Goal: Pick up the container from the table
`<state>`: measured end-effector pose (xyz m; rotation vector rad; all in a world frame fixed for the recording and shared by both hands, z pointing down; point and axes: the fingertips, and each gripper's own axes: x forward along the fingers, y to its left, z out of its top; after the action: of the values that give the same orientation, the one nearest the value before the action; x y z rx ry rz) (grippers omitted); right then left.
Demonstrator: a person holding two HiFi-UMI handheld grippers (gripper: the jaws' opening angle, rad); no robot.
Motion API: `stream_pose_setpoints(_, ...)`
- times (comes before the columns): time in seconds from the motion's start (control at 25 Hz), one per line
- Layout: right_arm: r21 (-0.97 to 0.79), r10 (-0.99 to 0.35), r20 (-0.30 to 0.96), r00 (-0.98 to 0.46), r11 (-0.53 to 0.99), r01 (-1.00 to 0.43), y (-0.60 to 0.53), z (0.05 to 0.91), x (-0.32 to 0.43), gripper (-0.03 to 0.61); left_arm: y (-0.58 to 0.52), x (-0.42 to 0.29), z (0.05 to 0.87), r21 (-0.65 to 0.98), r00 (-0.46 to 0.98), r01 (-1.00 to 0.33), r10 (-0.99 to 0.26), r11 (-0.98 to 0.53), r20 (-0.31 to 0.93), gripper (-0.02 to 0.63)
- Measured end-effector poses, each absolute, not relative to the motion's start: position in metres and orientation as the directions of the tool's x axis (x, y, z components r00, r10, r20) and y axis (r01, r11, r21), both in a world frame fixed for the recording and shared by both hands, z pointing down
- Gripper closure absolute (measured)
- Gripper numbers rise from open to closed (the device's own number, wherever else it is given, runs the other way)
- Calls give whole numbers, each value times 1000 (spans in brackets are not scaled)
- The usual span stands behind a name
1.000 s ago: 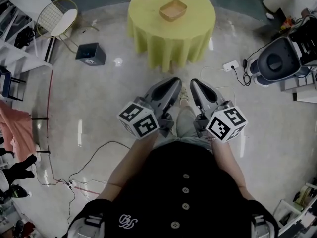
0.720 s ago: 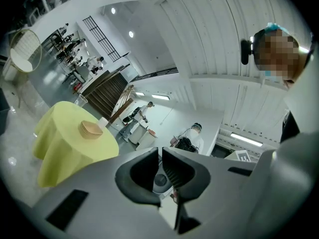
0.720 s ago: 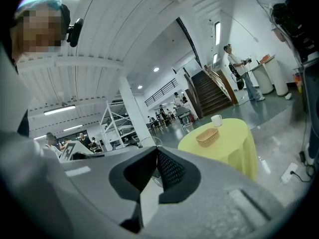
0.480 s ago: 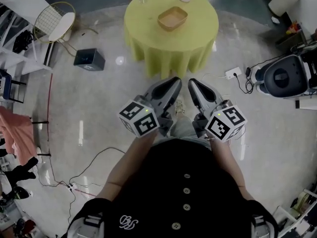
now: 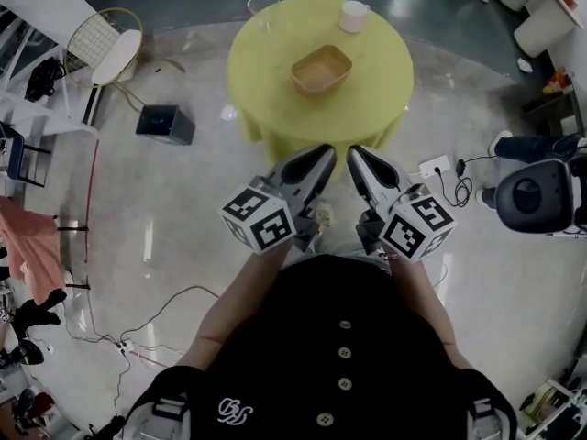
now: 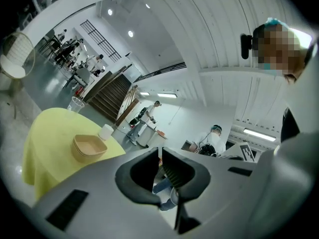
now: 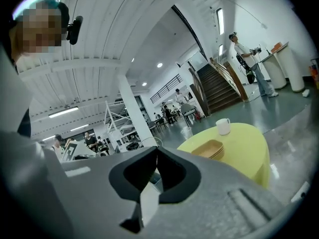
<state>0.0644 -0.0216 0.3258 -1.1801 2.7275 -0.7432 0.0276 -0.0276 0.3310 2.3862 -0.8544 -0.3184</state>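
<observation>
Seen from above, a person in a black buttoned top (image 5: 339, 356) holds the left gripper (image 5: 323, 154) and the right gripper (image 5: 356, 154) side by side. Each has its jaws pressed together on nothing. Each carries a marker cube (image 5: 259, 218) printed with black-and-white squares.

White embroidery (image 5: 236, 410) on the top is too small to read.

The tan, square-sided container (image 5: 321, 69) sits near the middle of a round table (image 5: 266, 90) draped in yellow-green cloth, well apart from both grippers. A white mug (image 5: 352, 16) stands beyond it at the far edge, and a clear cup (image 5: 263, 5) at the far left.

On the glossy floor (image 5: 183, 209), a black box (image 5: 166, 124) and a wire chair (image 5: 110, 44) lie left of the table. A white power strip (image 5: 435, 167) with black cables lies to its right.
</observation>
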Motion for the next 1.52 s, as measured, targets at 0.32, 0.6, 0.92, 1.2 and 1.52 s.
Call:
stream_pose_setpoints(0.32, -461, -664, 101, -741, 629, -626, -99, 321, 80, 575, -104, 48, 318, 556, 729, -551, -683, -623, -44, 583)
stream_pose_setpoints(0.6, -486, -642, 115, -758, 629, -606, -129, 328, 83, 575, -131, 54, 331, 585, 708, -567, -706, -579, -12, 583)
stream_pose_setpoints(0.92, -523, -632, 162, -758, 597, -609, -132, 347, 85, 575, -137, 42, 355, 607, 680, -600, -732, -521, 44, 583)
stream_pose_setpoints(1.2, -530, -626, 193, -755, 581, -618, -142, 358, 83, 575, -144, 32, 368, 637, 661, -602, -748, -481, 58, 583)
stream_pose_setpoints(1.52, -539, -601, 241, -762, 571, -620, -183, 370, 66, 575, -181, 13, 381, 685, 656, -578, -751, -442, 69, 583)
